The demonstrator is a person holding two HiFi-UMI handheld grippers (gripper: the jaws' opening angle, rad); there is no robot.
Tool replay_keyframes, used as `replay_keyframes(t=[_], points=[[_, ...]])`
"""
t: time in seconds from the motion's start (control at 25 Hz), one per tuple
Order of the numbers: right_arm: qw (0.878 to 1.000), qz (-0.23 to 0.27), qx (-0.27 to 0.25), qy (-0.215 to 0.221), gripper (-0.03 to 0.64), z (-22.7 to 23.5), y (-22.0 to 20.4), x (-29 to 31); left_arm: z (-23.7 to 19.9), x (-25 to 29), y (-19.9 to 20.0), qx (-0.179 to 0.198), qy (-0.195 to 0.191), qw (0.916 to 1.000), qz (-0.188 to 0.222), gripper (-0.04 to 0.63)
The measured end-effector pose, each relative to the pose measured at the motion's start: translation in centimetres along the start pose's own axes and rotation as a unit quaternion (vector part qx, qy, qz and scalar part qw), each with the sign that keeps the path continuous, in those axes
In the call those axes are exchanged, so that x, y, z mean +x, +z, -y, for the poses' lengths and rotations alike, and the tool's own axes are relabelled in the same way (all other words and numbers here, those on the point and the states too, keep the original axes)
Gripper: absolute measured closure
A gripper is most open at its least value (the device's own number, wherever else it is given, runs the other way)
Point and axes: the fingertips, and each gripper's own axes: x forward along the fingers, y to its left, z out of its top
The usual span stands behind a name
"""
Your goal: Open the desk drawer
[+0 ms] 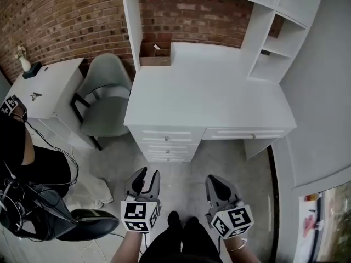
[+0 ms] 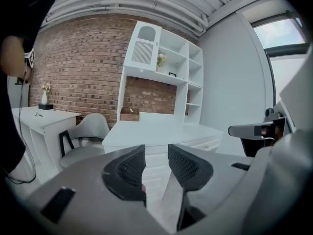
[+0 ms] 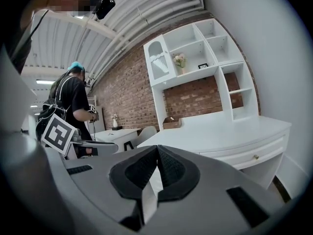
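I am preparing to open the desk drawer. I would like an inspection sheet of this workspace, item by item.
Surface: white desk top, bare apart from one box.
Job's things: wide white drawer with a small knob and stack of narrow white drawers beside it, all shut.
Clutter: brown open wooden box at the back left of the desk top.
Grippers: left gripper open, nothing between its jaws; right gripper shut, empty; both short of the desk.
Cables: thin black cables beside the person in black at the left.
Surroundings: red brick wall, grey shell chair, small white side table.
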Motion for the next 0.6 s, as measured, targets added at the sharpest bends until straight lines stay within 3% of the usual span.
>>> replay_keyframes(t=[0.32,0.6], points=[[0.999,-0.032,0.018,0.007,0.612,3.5,-3.6,4.5,-1.1,6.7,-3.7,-0.004,0.011,0.9994,-0.031,0.455],[0.998,-0.045,0.021,0.027,0.612,6.9,-8.7,9.3,-1.2,13.4,-9.4,-0.008,0.017,0.9986,-0.049,0.448]])
